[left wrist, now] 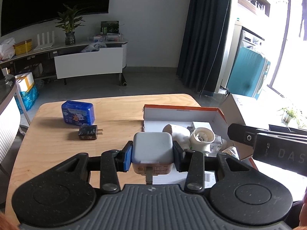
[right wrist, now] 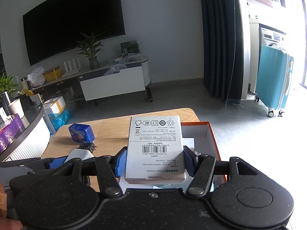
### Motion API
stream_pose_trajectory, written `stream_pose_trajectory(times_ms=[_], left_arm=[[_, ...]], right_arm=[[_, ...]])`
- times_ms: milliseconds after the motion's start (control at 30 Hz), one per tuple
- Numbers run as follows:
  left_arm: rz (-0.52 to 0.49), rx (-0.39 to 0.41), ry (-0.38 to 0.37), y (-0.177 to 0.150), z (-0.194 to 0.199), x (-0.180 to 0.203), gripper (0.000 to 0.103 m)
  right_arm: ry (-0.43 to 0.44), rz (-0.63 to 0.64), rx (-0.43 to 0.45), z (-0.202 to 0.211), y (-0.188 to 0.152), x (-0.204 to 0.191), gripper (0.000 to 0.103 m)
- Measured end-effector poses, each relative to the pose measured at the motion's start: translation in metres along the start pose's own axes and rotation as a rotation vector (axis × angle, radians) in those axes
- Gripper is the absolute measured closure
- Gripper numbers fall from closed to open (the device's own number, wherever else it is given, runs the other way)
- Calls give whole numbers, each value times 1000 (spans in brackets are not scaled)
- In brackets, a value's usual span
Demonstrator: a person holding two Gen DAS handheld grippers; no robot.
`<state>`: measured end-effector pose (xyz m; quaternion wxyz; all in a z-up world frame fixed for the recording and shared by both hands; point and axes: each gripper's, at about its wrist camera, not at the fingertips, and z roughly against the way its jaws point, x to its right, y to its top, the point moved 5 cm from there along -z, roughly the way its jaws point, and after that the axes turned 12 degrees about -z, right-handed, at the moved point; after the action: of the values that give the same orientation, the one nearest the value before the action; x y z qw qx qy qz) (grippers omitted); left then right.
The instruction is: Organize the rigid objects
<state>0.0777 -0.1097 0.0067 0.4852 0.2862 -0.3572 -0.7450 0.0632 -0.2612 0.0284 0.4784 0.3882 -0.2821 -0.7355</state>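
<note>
My left gripper [left wrist: 153, 156] is shut on a white cube charger [left wrist: 152, 148], its prong pointing back at the camera, held just left of the orange-rimmed box [left wrist: 182, 108]. My right gripper [right wrist: 154, 162] is shut on a white power adapter carton [right wrist: 155, 145], barcode side up, above that same box [right wrist: 211, 132]. The box holds a white round-mouthed part [left wrist: 203, 136] and other white items. On the wooden table [left wrist: 115, 115] lie a blue tin [left wrist: 78, 115] and a black plug adapter [left wrist: 88, 132]. The charger [right wrist: 80, 154] and the left gripper show at the left of the right wrist view.
The right gripper's body [left wrist: 268, 143] crosses the right edge of the left wrist view. Beyond the table are a TV stand [left wrist: 88, 61], a dark curtain [left wrist: 203, 34] and a teal suitcase [right wrist: 276, 80]. A curved counter with cups [right wrist: 17, 113] stands to the left.
</note>
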Motion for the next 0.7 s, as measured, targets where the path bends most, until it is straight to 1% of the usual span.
stream_pose_trajectory(times_ms=[700], left_arm=[[-62,5,-68,8,-12,35,61]], right_arm=[[-77,-62,38,6,11,44,32]])
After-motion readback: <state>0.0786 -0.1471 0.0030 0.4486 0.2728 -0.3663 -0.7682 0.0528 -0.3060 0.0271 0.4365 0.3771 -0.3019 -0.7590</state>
